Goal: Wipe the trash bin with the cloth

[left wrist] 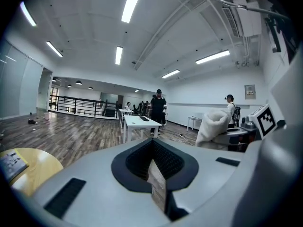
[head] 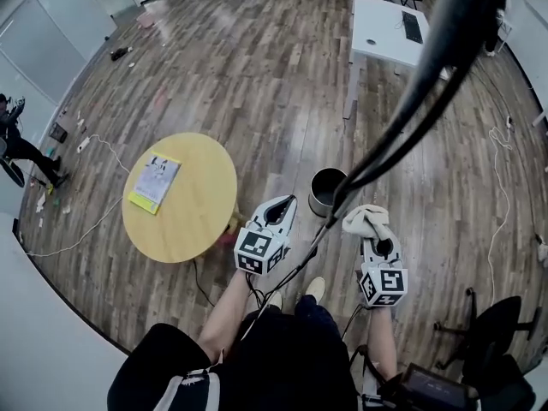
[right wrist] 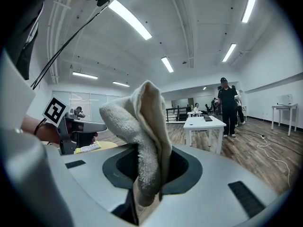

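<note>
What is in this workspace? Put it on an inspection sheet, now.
Surface: wooden floor; round yellow table left of the bin.
Job's things: trash bin upright on the floor, ahead of both tongs; cloth not touching it.
Clutter: booklet on the table; small items by the far left wall.
Grippers: right tongs shut on the cloth; left tongs shut, empty.
Cables: black cable overhead; white cable on the floor, right.
Surroundings: white desk, office chair, a person standing.
</note>
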{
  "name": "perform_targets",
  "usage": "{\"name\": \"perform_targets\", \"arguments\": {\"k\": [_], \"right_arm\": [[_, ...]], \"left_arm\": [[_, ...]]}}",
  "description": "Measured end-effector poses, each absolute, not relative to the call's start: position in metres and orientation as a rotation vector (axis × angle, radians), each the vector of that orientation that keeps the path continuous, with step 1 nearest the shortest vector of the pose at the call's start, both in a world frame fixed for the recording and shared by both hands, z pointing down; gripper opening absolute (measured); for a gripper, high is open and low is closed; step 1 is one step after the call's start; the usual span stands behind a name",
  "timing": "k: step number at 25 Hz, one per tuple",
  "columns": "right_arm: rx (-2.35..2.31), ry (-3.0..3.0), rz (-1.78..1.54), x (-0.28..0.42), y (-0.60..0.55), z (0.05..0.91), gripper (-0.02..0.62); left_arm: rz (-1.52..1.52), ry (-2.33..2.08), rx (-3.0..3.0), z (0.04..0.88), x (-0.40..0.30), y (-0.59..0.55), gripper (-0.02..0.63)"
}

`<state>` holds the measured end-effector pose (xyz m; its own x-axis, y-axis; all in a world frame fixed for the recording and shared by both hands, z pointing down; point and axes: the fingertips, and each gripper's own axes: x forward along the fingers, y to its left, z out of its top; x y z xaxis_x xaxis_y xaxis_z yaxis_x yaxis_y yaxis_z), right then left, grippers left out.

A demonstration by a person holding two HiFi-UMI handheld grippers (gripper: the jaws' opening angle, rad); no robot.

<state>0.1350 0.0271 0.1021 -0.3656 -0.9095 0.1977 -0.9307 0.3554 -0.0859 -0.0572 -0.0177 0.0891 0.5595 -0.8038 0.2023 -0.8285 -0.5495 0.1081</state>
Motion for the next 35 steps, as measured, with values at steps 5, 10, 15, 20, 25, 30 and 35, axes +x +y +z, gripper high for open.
{"name": "perform_targets", "arguments": {"k": [5, 10, 15, 20, 25, 30, 35], "right_arm": [[1.681, -2.518, 0.322, 0.154, 0.009, 0.111, 0.095], [1.685, -2.529, 0.334, 0.162, 0.000, 0.116, 0.095], [1.717, -2.514, 0.310, 0.164, -0.019, 0.114, 0.095], [1.750, -2.483, 0.305, 0.161, -0.033, 0.123, 0.095], [1.747, -2.470, 0.292, 0.154, -0.047, 0.145, 0.095], [1.748, -2.470, 0.297, 0.152, -0.062, 0.176, 0.095], [1.728, -2.474, 0.319, 0.145, -0.077, 0.226, 0.095]], "left_arm": [[0.188, -1.422, 2.583, 0.090, -0.040, -0.031, -0.005], [0.201, -1.426, 2.592, 0.094, -0.032, -0.038, -0.005], [0.216, -1.413, 2.613, 0.096, -0.035, -0.052, -0.005], [0.216, -1.391, 2.619, 0.104, -0.045, -0.066, -0.005], [0.191, -1.382, 2.613, 0.124, -0.054, -0.084, -0.005], [0.204, -1.377, 2.598, 0.167, -0.055, -0.103, -0.005], [0.214, -1.378, 2.602, 0.217, -0.053, -0.122, -0.005]]}}
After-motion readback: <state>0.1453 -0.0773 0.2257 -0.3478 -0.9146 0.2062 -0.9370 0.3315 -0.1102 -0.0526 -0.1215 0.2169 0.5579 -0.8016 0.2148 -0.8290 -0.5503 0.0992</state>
